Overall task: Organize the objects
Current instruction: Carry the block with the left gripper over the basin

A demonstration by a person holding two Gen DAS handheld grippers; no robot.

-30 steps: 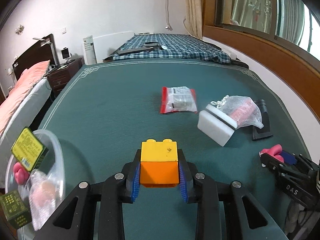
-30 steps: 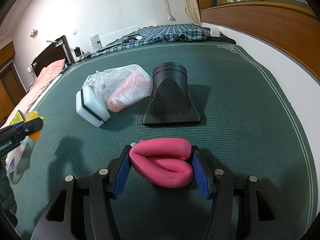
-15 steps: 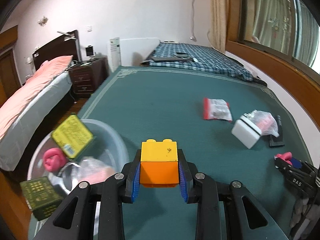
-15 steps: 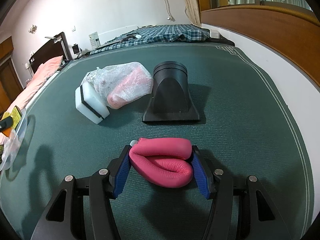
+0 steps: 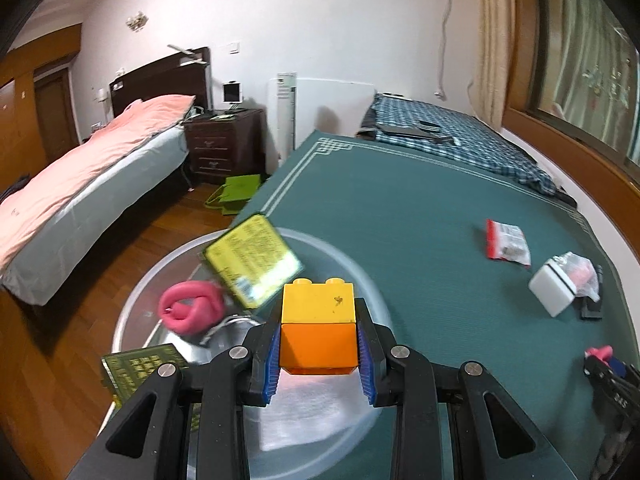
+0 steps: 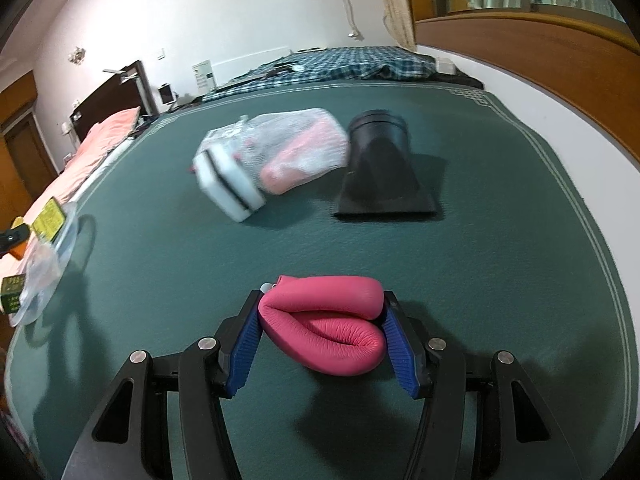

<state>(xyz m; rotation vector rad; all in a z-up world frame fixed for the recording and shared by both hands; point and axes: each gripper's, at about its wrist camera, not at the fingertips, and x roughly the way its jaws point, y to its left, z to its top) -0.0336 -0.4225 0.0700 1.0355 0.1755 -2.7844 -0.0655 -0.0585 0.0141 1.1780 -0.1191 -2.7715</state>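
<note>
My left gripper [image 5: 319,354] is shut on a yellow-and-orange toy brick [image 5: 318,330], held above a clear plastic bowl [image 5: 356,268] at the table's left edge. In the bowl lie a pink folded roll [image 5: 191,307], a yellow-green box [image 5: 253,261], a dark green box [image 5: 140,366] and a clear bag [image 5: 304,416]. My right gripper [image 6: 323,338] is shut on a pink folded roll [image 6: 330,332] above the green table [image 6: 500,280]. In the left wrist view the right gripper [image 5: 608,364] shows at the far right.
On the table lie a white block [image 6: 228,188], a netted pink bundle [image 6: 300,156], a black nozzle [image 6: 382,172] and a red-edged packet [image 5: 507,239]. A bed [image 5: 80,176] and nightstand [image 5: 228,144] stand left of the table; the wood floor lies below its edge.
My left gripper has swung left with the brick, from over the open table to above the bowl. The right gripper holds the roll and has shifted slightly, the view turning left.
</note>
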